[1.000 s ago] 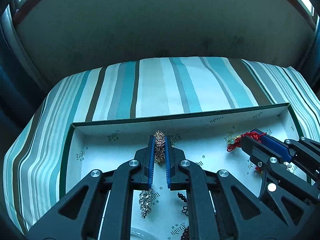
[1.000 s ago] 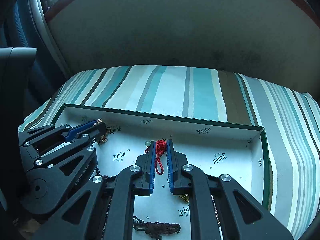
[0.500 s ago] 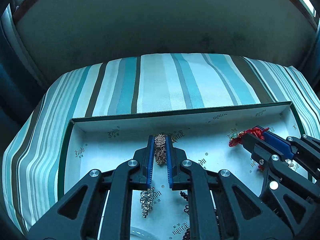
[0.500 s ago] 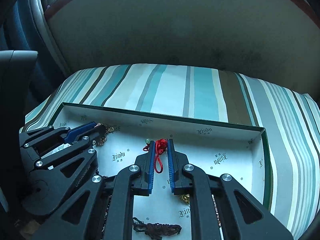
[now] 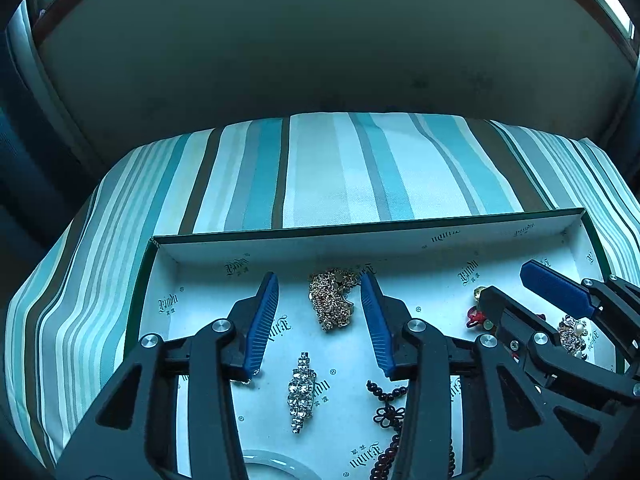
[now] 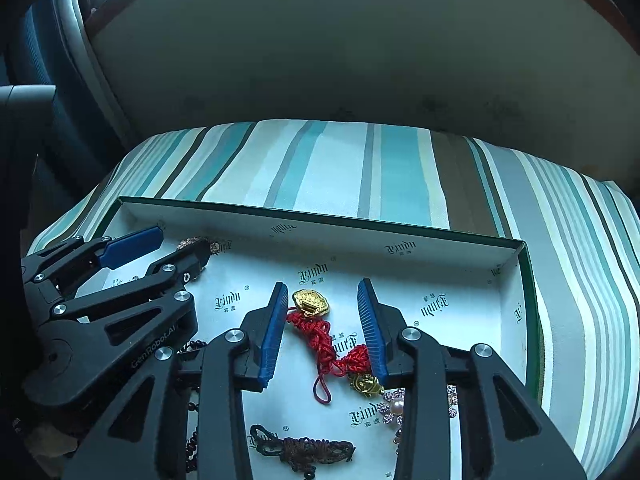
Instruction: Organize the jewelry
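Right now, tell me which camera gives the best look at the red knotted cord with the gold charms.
Right wrist view: the red knotted cord lies whole between the open right gripper fingers. The left wrist view shows only a red scrap behind a right finger.

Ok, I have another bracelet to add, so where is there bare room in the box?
The far right corner of the box, beyond the red knot charm, is bare. So is the far left corner, left of the gold chain. It is crowded at the near side: crystal clip, dark beads, brown cord.
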Available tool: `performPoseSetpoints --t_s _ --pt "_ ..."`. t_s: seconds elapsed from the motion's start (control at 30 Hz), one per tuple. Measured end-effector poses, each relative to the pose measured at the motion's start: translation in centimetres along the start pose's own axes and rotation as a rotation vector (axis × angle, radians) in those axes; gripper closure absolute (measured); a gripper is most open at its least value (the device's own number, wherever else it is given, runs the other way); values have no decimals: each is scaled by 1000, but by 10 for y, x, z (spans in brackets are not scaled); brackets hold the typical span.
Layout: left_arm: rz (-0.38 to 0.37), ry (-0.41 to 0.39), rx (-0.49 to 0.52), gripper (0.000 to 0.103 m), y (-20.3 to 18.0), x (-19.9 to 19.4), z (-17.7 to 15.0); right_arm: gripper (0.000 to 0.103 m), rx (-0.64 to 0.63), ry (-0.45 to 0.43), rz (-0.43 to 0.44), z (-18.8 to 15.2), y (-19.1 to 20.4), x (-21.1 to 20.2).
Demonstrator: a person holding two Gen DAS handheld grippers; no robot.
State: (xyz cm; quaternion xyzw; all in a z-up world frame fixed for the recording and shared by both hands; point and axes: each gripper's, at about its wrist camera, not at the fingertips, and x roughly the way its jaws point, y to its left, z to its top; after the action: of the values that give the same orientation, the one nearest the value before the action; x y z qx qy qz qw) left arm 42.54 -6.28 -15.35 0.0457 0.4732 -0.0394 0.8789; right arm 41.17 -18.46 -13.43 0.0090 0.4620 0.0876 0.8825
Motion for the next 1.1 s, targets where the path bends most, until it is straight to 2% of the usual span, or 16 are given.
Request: performPoseSetpoints --t_s 0.3,0.4,0.47,0.73,1.1 --pt "20 -31 3 37 2 -8 -2 65 16 -20 -9 -7 -5 -7" --pt "30 -39 5 36 1 -11 -2 59 22 -28 -18 -8 -7 -9" --pt "36 -42 -1 31 1 -12 -2 56 26 -34 -24 -10 -9 -11" --pt "66 -76 -9 20 4 -19 -6 31 49 -85 -56 -15 -15 -26" --pt "77 -146 -21 11 5 -55 -27 21 46 -172 -121 -37 -13 -67"
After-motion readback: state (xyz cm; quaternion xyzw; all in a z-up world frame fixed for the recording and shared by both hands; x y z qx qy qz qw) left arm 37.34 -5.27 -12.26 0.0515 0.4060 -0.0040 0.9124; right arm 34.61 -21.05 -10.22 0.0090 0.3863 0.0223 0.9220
